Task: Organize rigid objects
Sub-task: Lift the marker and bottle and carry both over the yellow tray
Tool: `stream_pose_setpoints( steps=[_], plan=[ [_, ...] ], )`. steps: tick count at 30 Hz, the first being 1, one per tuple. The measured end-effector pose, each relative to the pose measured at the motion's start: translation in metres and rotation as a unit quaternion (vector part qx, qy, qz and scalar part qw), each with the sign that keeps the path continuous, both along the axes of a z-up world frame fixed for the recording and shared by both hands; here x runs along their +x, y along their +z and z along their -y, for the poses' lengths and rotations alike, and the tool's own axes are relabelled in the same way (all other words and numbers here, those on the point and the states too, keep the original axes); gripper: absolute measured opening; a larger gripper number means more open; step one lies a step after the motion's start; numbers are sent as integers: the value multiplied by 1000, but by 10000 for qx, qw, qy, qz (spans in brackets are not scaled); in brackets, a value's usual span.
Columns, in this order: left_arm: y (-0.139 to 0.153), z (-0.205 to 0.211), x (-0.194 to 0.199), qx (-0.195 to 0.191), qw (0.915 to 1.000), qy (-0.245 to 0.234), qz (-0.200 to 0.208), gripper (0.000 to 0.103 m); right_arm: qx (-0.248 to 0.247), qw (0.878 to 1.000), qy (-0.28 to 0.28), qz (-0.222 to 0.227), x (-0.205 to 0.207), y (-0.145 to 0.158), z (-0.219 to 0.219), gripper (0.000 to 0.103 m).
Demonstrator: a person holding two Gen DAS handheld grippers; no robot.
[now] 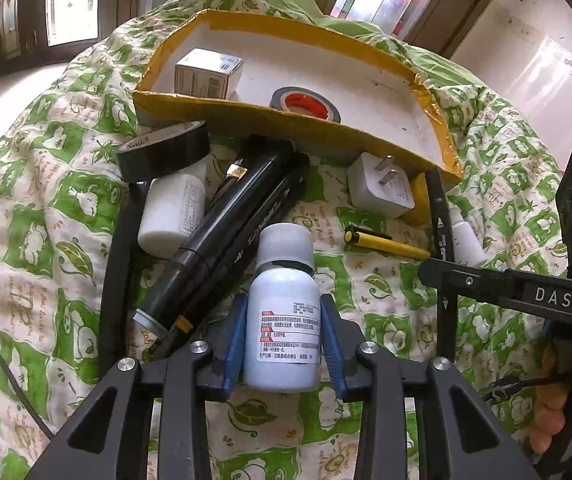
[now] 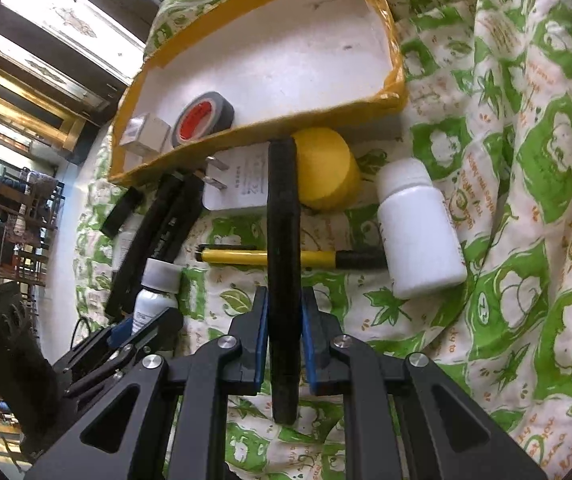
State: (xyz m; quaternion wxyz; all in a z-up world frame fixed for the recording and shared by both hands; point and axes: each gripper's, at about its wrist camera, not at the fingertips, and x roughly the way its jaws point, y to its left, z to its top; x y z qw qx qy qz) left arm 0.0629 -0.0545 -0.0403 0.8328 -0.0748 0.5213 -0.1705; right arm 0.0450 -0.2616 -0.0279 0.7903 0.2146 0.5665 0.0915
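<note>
So my left gripper has the labelled bottle between its pads, and my right gripper has a marker that reaches out over a pen lying crosswise. Behind everything sits the tray on the quilt, with a small carton at its left end and a tape roll beside it. In front of the tray: another tape roll resting on a bottle, two big markers, and a plug adapter.
</note>
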Motion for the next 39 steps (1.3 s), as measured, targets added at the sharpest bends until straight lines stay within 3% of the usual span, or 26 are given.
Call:
stream_pose_setpoints(
  steps=[13,26,39],
  plan=[
    [16,-4,-6,-26,9998,66,196,36,-88,9997,22,216,0,12,0,14],
    [38,5,-2,422,9981,157,428,36,-160,9994,23,319,-1,16,-1,14],
    [52,2,12,476,9972,127,560,36,-136,9988,-12,463,-4,27,5,14]
  ],
)
